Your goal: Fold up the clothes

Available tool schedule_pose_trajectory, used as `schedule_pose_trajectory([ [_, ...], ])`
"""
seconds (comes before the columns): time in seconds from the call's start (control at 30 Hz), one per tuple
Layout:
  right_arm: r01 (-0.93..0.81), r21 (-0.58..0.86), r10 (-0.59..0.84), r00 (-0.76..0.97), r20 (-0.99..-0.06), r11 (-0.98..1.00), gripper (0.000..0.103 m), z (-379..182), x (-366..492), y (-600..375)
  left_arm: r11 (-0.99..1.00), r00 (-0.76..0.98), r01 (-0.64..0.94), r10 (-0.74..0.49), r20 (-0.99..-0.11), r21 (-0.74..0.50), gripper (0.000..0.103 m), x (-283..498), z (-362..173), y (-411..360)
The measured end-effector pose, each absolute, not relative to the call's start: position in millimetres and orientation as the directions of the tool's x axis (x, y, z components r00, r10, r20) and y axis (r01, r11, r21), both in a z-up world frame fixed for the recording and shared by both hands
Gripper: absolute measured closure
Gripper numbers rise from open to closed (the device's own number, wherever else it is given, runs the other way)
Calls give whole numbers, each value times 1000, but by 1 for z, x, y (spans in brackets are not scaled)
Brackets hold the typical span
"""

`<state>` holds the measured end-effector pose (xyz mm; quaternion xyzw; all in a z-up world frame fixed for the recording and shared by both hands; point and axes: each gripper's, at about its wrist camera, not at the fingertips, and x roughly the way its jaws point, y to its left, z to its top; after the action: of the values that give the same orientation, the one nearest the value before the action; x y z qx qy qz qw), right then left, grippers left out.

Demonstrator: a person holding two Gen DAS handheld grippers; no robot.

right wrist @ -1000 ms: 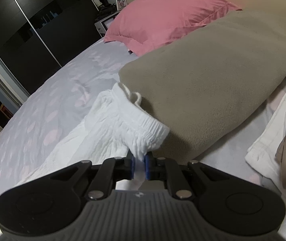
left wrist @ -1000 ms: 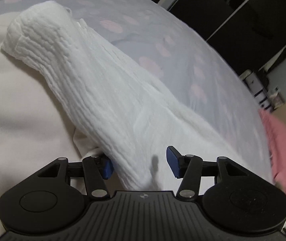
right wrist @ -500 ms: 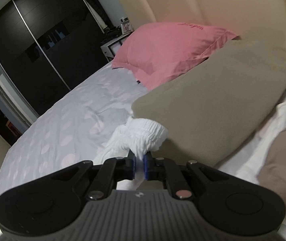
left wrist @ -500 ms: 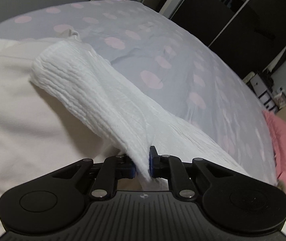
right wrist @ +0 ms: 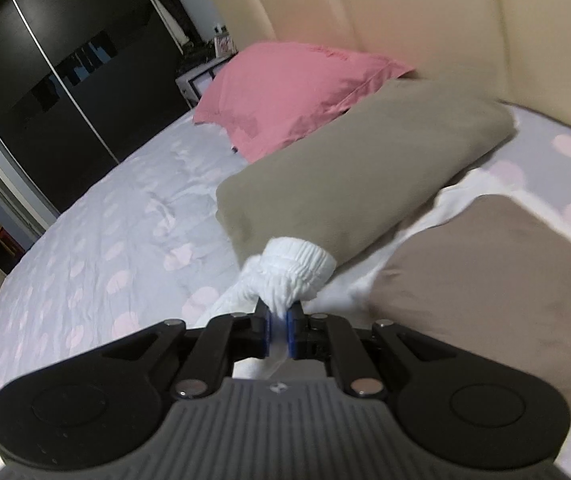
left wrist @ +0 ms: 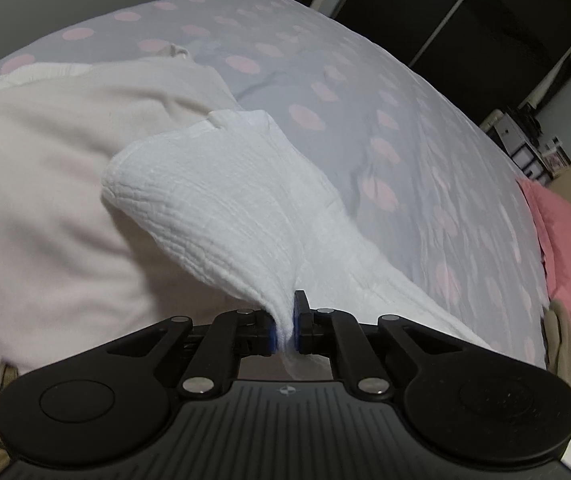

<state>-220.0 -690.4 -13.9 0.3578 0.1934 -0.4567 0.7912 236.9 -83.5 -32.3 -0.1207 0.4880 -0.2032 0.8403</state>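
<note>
We saw our left gripper [left wrist: 284, 330] clamped on a fold of the white crinkled garment [left wrist: 221, 216], which rose over a cream blanket [left wrist: 45, 184] on the pink-dotted grey bedsheet [left wrist: 365, 92].

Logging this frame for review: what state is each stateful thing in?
left gripper: shut on the white garment.
right gripper: shut on its elastic end.
white garment: lifted, bunched, unfolded.
wardrobe doors: closed.
pink pillow: lying against the headboard.
</note>
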Motion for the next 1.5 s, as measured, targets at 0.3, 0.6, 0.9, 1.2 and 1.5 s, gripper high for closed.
schedule_pose_trajectory([
  [0.3,917,374,-564,384,-731,139,94,-46,-338,-682,884,304,290,-448,-841,-366,98,173,-78,-102],
  [0.6,960,253,-520,277,-808,119,94,-87,-358,-684,904,323,314,-390,-862,-291,80,162,-97,-96],
  [0.9,944,306,-455,328,-828,125,66,-84,-351,-681,955,502,284,-223,-835,-85,72,183,-72,-55],
  [1.2,903,330,-484,426,-764,275,63,-59,-302,-643,930,600,361,-290,-745,-71,55,210,-48,-67],
  [1.5,830,286,-419,502,-757,479,62,-61,-226,-631,870,692,480,-300,-656,109,54,238,-54,-124],
])
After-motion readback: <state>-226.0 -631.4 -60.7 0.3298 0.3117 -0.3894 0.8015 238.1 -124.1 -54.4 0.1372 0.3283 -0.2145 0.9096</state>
